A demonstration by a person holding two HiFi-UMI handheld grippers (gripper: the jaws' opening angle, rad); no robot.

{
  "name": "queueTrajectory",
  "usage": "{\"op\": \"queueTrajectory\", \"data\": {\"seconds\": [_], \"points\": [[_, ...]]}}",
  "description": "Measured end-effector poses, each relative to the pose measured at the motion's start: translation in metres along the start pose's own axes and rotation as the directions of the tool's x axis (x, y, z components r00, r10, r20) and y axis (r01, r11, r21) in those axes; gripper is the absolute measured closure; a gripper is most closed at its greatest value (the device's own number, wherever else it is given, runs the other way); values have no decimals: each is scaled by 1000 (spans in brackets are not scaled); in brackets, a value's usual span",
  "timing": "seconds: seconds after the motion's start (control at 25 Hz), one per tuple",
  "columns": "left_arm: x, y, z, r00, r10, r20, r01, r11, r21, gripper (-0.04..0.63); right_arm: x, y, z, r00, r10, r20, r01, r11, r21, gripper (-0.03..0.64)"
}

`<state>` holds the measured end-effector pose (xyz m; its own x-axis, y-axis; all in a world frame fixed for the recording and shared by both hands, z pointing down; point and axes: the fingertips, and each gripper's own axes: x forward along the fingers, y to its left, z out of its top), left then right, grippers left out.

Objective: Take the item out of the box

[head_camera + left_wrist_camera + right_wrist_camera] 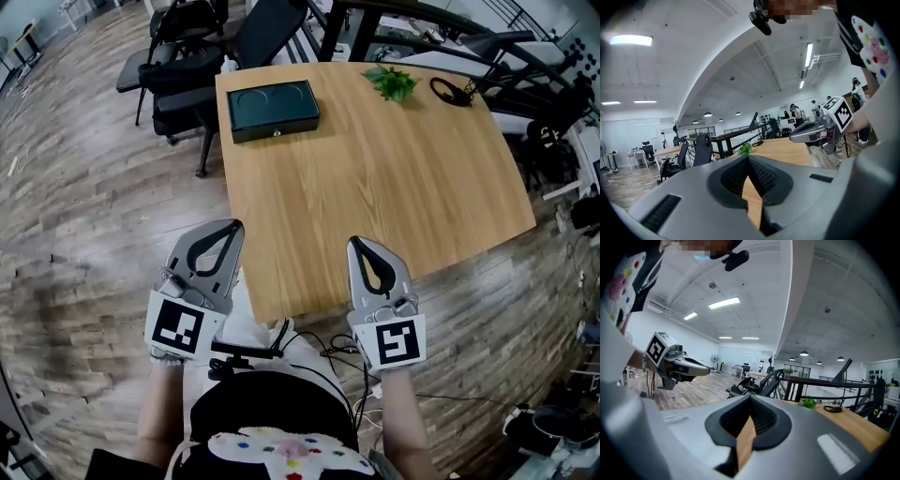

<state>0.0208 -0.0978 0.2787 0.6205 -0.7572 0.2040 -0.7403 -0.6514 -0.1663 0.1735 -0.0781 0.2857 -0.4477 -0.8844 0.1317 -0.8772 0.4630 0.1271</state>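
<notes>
A dark green flat box [272,108] lies closed on the far left part of the wooden table [375,187]; its lid has two round embossed shapes. Both grippers are held at the table's near edge, well short of the box, pointing toward it. My left gripper [234,226] is shut, tips together, with nothing between them [749,157]. My right gripper [357,243] is likewise shut and empty [751,397]. Each gripper shows in the other's view: the right gripper [813,132] and the left gripper [679,365]. Neither gripper view shows the box.
A small green plant [392,82] and a black looped cable [452,91] lie at the table's far right. Black office chairs [183,66] stand beyond the far left corner. Cables [328,352] trail on the wooden floor by the person's legs.
</notes>
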Motion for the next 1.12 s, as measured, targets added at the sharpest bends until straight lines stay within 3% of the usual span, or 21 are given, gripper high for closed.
{"op": "queueTrajectory", "data": {"seconds": [0.2,0.48,1.12], "points": [[12,30,-9,1000,-4,-3,4,1000,-13,591,24,-3,-13,998,-6,-61,4,1000,-28,607],[43,73,-33,1000,-14,-23,13,999,-52,592,86,-11,-21,997,-31,-73,30,1000,-5,607],[125,138,-68,1000,-22,-7,21,995,-95,592,212,-29,-65,992,30,-123,-28,1000,13,607]]}}
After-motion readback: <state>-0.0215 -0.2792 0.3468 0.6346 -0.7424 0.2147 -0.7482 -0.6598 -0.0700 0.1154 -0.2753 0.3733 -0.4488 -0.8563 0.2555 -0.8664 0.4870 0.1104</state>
